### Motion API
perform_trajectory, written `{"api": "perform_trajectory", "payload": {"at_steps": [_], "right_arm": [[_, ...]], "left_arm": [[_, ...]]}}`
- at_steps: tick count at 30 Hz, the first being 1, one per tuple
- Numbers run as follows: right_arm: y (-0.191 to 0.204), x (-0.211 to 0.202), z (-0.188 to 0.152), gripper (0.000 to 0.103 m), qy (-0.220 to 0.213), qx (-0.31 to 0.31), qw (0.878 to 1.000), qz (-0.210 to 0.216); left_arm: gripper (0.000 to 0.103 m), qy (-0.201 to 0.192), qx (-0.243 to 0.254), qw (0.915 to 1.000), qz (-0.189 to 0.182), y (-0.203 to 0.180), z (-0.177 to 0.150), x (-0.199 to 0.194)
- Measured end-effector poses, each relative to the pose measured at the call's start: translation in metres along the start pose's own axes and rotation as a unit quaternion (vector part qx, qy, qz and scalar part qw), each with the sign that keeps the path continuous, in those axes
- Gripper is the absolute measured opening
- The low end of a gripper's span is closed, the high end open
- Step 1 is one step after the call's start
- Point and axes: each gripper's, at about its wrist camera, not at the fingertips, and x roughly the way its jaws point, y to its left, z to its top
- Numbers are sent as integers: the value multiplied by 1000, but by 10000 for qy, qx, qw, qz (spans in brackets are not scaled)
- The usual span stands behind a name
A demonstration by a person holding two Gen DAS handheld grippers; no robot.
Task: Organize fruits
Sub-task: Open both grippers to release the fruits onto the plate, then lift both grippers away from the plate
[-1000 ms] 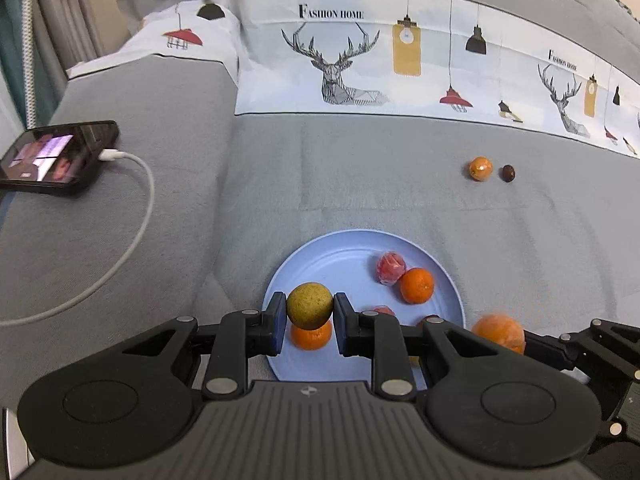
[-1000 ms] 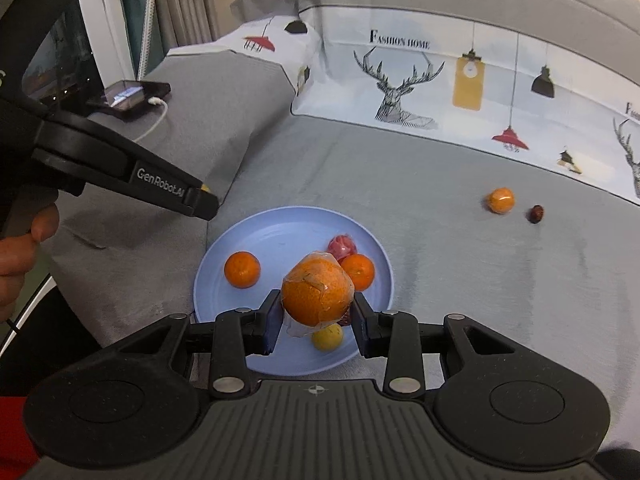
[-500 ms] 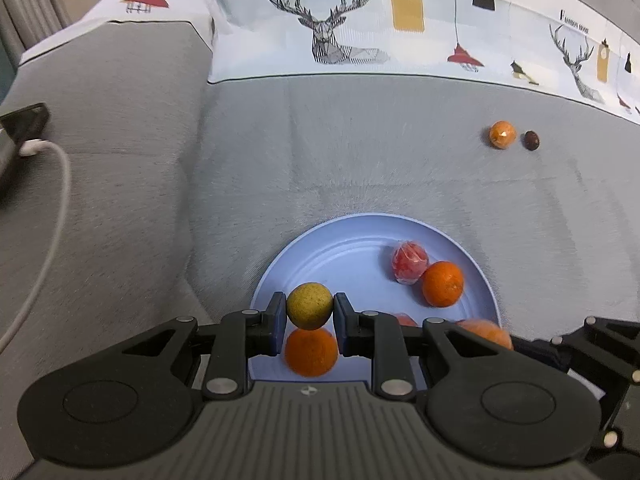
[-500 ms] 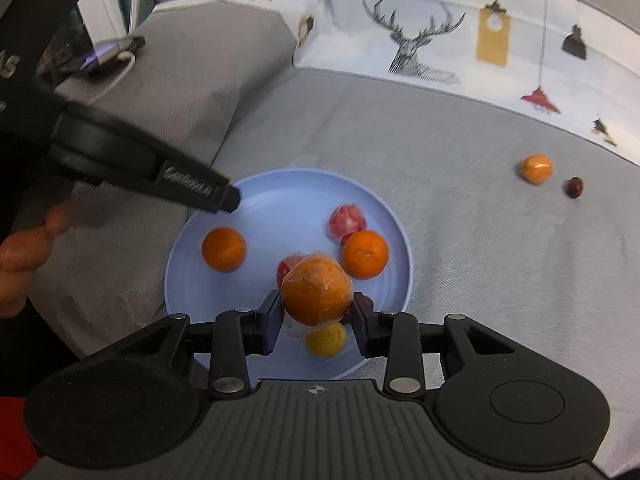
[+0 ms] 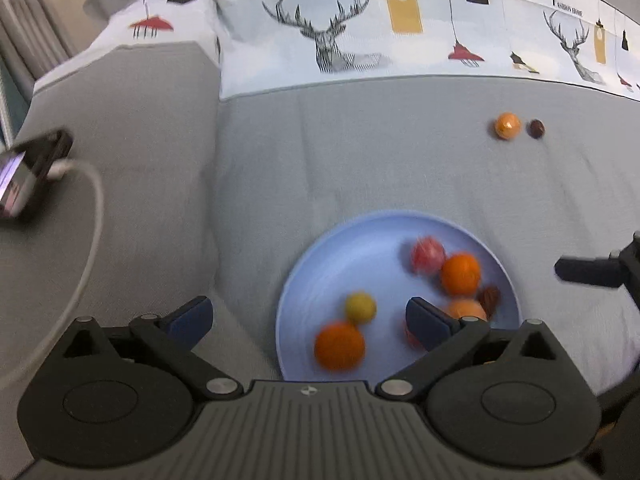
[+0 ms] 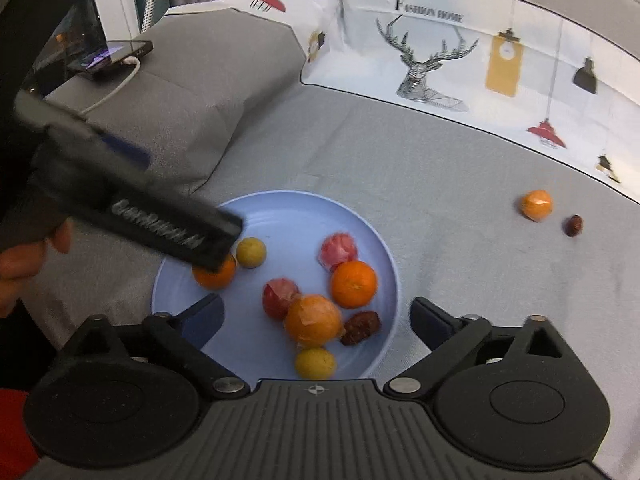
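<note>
A light blue plate (image 5: 360, 236) (image 6: 296, 208) lies on the grey couch seat and holds several fruits. The yellow-green fruit (image 5: 360, 307) (image 6: 251, 252) lies on the plate beside an orange (image 5: 339, 345). The wrapped orange (image 6: 313, 319) lies on the plate next to a brown date (image 6: 361, 327). My left gripper (image 5: 308, 316) is open and empty above the plate's near left edge. My right gripper (image 6: 318, 316) is open and empty above the plate's near side. A small orange (image 5: 507, 125) (image 6: 537, 205) and a dark date (image 5: 536, 128) (image 6: 574, 225) lie on the seat at the far right.
A phone (image 5: 28, 172) (image 6: 110, 56) with a white cable (image 5: 86, 240) lies on the couch's left arm. A printed cloth (image 5: 400, 20) covers the backrest. The left gripper's body (image 6: 132, 208) crosses the right wrist view over the plate's left edge.
Both grippers opened. The yellow-green fruit dropped from the left gripper onto the plate. The wrapped orange dropped from the right gripper onto the plate. The left view is motion-blurred.
</note>
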Motion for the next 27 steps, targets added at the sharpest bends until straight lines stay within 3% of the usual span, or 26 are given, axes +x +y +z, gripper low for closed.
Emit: {"api": "perform_trajectory", "payload": {"at_steps": [7, 10, 19, 27], "right_arm": [[4, -43, -27, 102, 69, 275, 9991, -322], [10, -65, -34, 102, -94, 333, 9984, -450], [28, -122, -41, 102, -847, 82, 9929, -829], [42, -149, -55, 102, -1108, -154, 9898, -880]], "left_arm": [[103, 221, -448, 9987, 93, 6, -39, -40], [103, 197, -503, 9984, 145, 5, -51, -57], [103, -580, -411, 9970, 301, -11, -66, -117], [103, -618, -465, 9965, 312, -23, -79, -138]]}}
